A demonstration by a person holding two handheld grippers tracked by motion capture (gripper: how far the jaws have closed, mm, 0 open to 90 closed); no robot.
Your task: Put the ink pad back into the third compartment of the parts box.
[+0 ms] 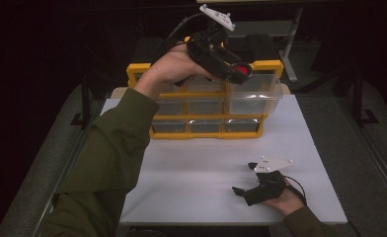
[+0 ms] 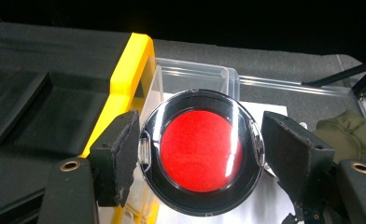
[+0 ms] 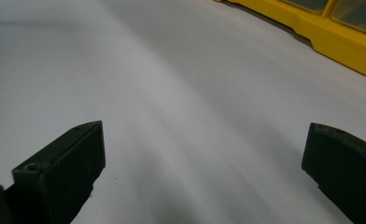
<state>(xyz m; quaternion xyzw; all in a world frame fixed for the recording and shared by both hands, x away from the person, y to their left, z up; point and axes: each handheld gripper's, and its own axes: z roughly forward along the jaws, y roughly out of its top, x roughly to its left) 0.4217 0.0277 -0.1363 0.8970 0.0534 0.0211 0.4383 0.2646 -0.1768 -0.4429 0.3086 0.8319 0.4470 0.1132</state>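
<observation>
Pinching the round red compact (image 2: 201,151) only by its rim above the open drawer (image 1: 254,93), the left gripper (image 1: 238,73) could let it slip and miss, while the right gripper (image 1: 247,178) rests spread on the table (image 1: 191,168).

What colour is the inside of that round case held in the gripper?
Red, in a black rim with a clear lid; the round case shows best in the left gripper view.

A round compact (image 2: 200,151) is gripped at its two sides between the pads of the left gripper (image 1: 233,69). It consists of a black circular case with a clear, glossy lid, under which a bright red disc is seen. Its flat face is turned toward the left gripper view's camera. It is held in the air above the open clear drawer (image 1: 254,93) pulled out at the yellow organiser's top right.
</observation>
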